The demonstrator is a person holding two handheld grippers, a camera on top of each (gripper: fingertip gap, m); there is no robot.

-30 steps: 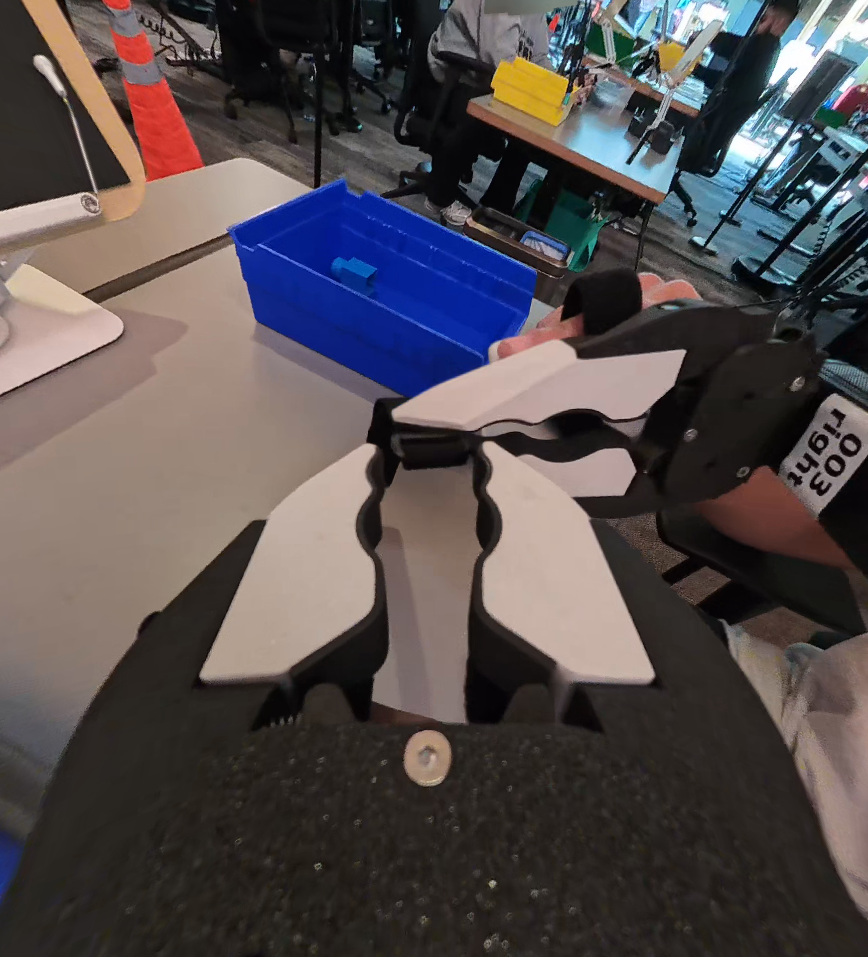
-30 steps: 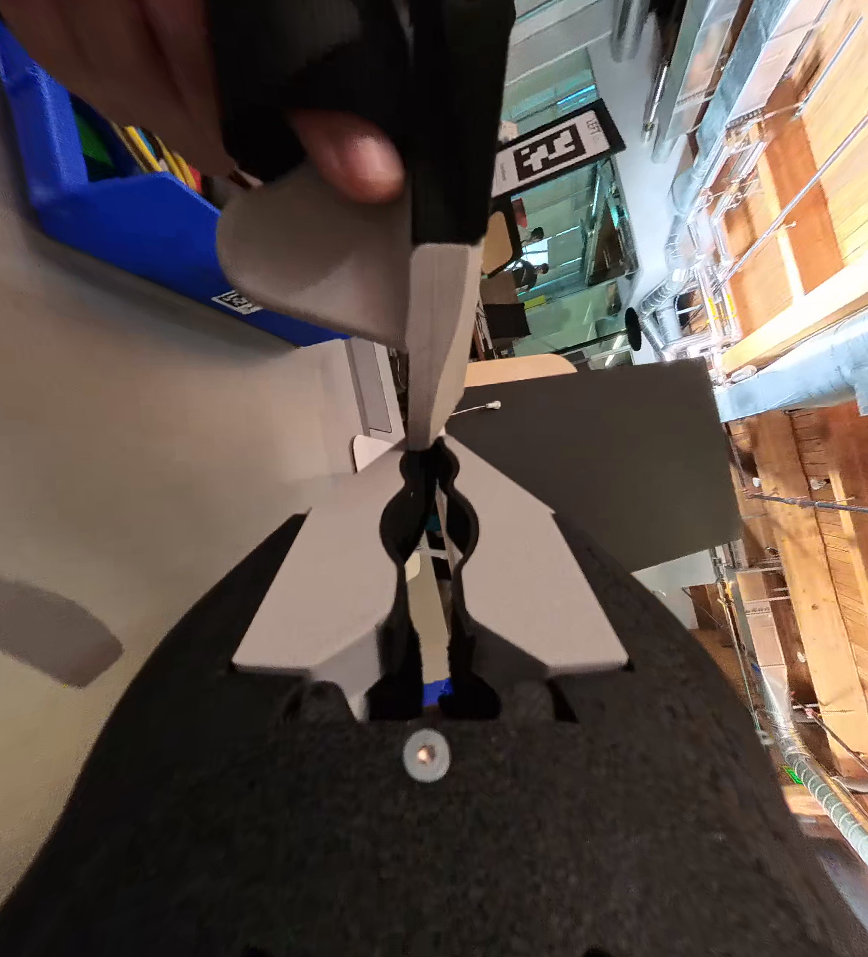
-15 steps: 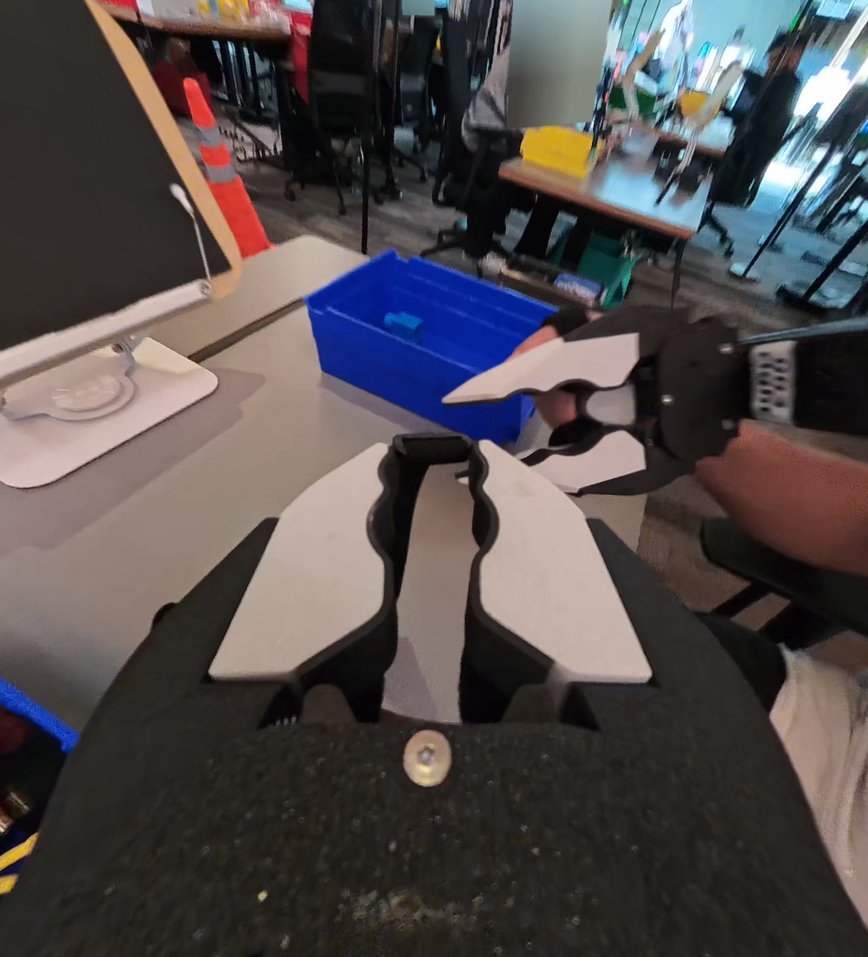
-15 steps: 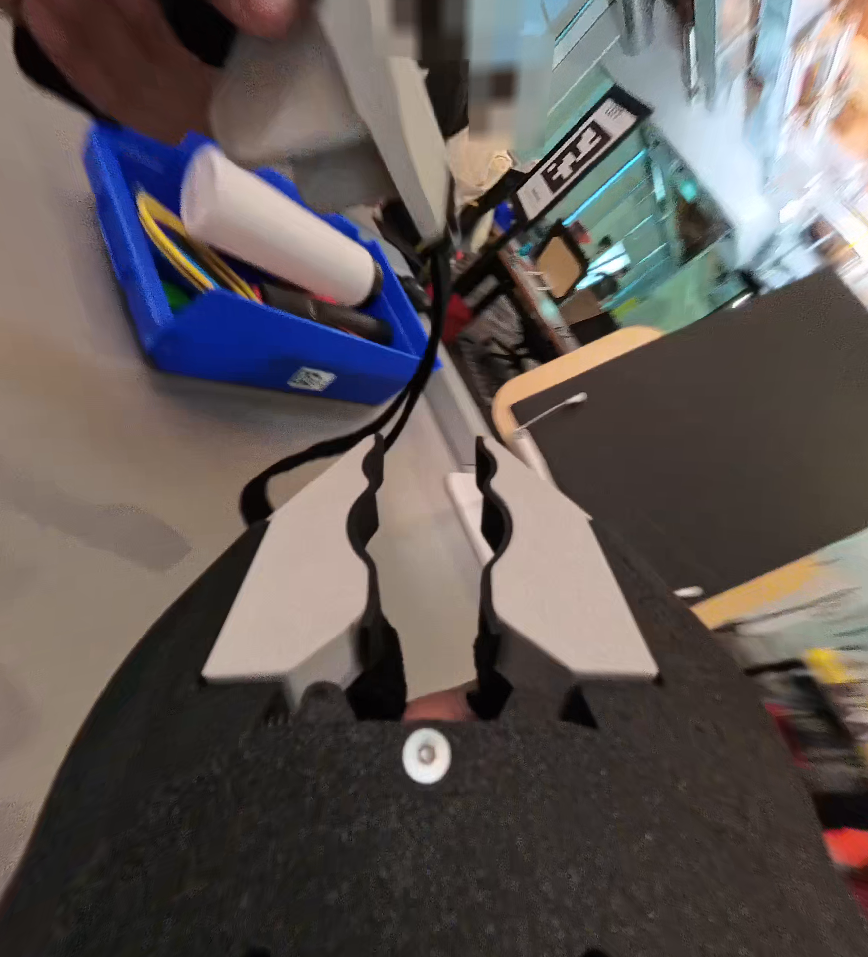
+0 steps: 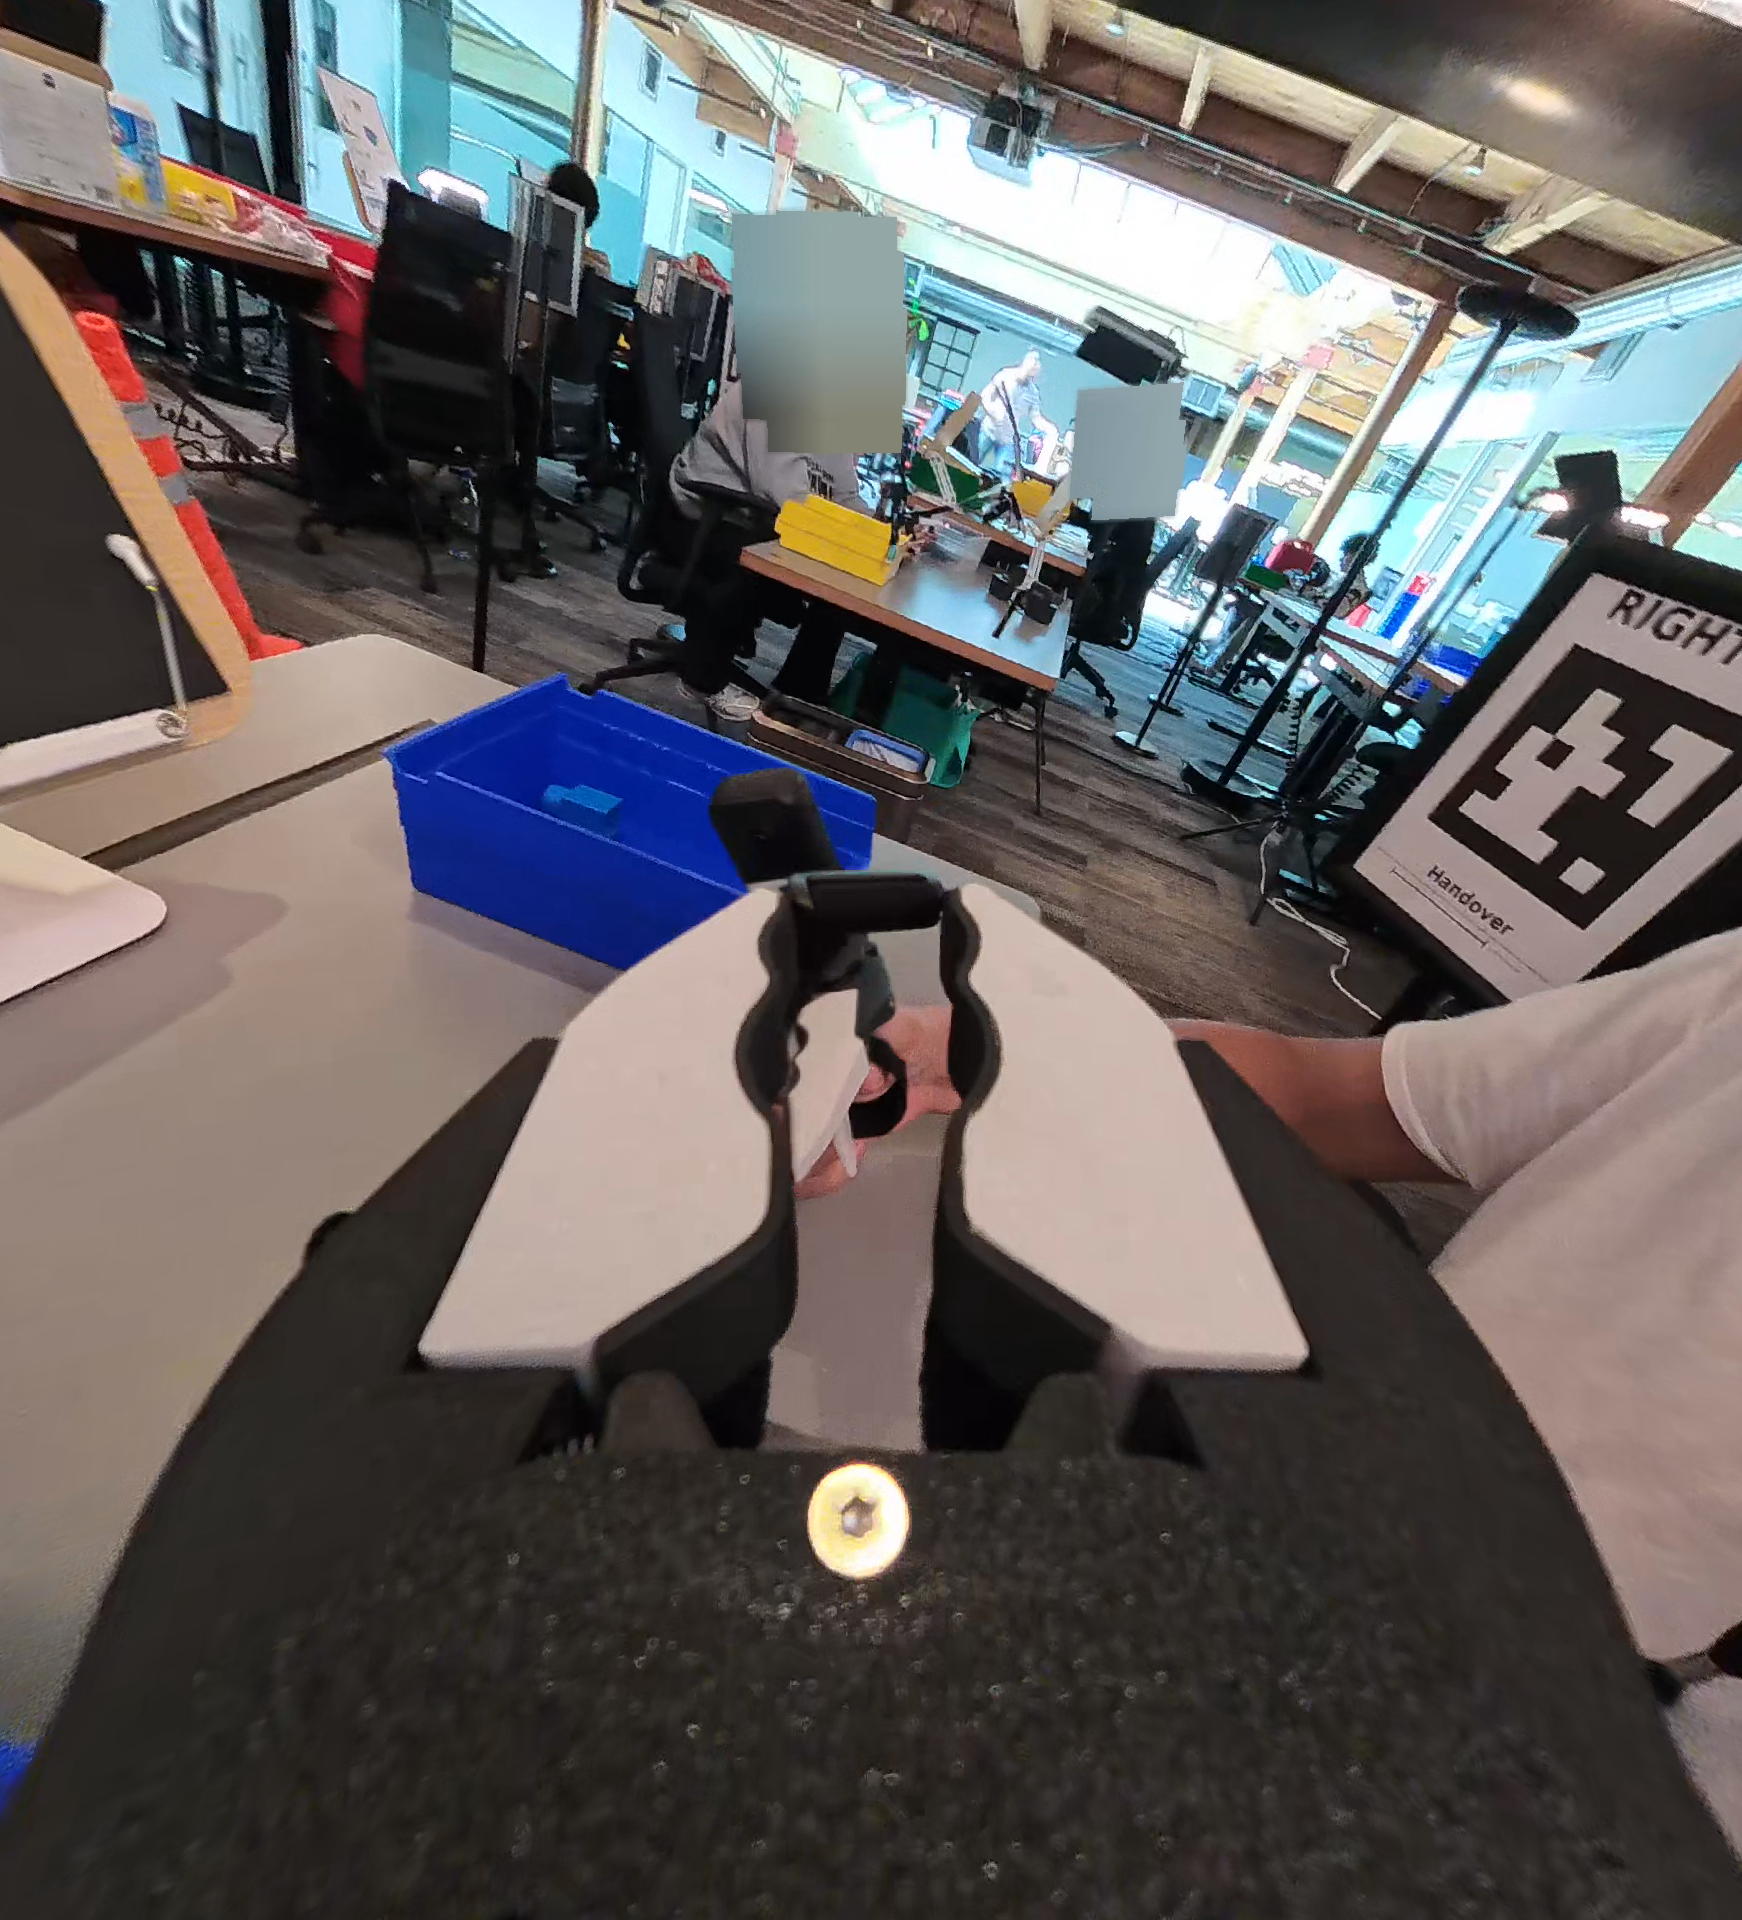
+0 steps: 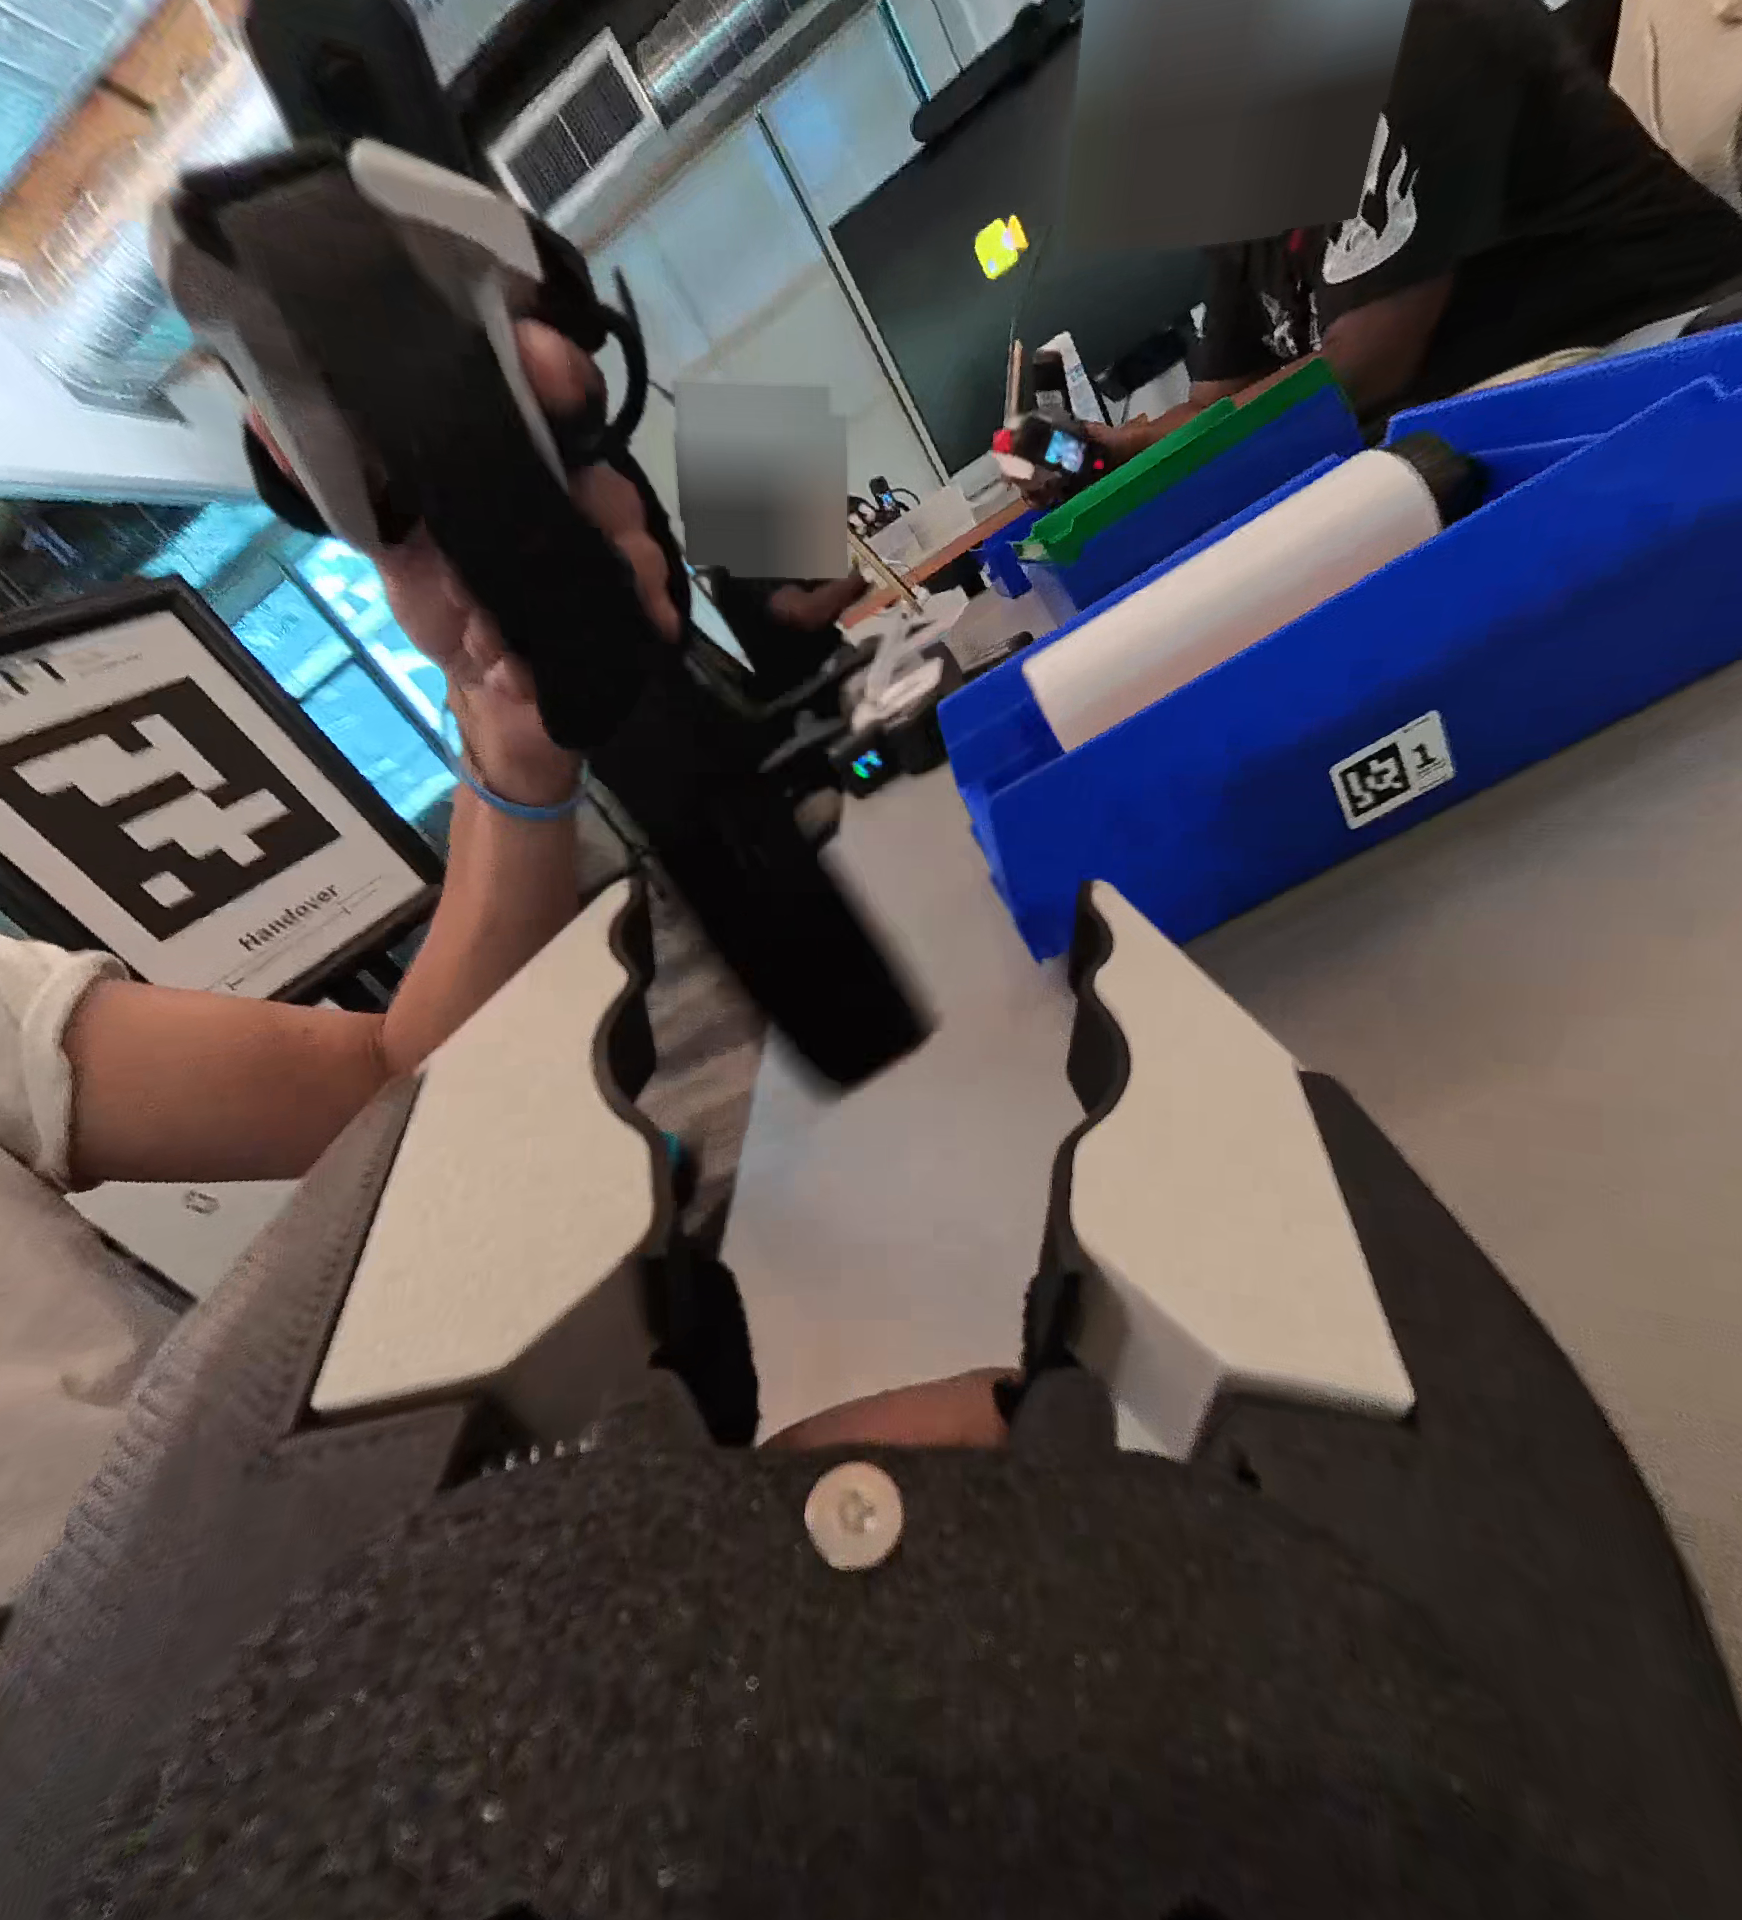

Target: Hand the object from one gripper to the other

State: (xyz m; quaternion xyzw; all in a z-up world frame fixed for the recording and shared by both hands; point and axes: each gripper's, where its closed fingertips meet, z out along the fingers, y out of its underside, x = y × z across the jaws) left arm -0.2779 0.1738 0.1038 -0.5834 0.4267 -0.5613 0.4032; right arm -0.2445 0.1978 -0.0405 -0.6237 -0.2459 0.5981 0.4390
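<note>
Since 0.5 s ago the right gripper point(image 6: 862, 914) has let go and dropped away. In the left wrist view it now shows low through the gap between the left fingers, no longer out at 2 o'clock. Its jaws stand wider than before.

Left wrist view, left to right:
- Tablet on a white stand point(image 5: 36, 894) at 9 o'clock.
- Blue bin point(image 5: 534, 873) at 11 o'clock on the grey table point(image 5: 223, 1091), with a small blue block point(image 5: 581, 802) inside.
- Left gripper point(image 5: 862, 920) clamped on the black object point(image 5: 773, 831) at its fingertips; one end of the object sticks up past them.
- Framed marker board point(image 5: 1594, 790) at 2 o'clock.

Right wrist view, left to right:
- Second marker board point(image 6: 150, 790) at 9 o'clock.
- The left gripper raised at 11 o'clock, the long black object hanging from it, blurred, its lower end just above the right fingertips and touching neither.
- The right gripper's jaws spread apart, nothing between them.
- Blue bin with a white cylinder point(image 6: 1231, 582) at 2 o'clock.
</note>
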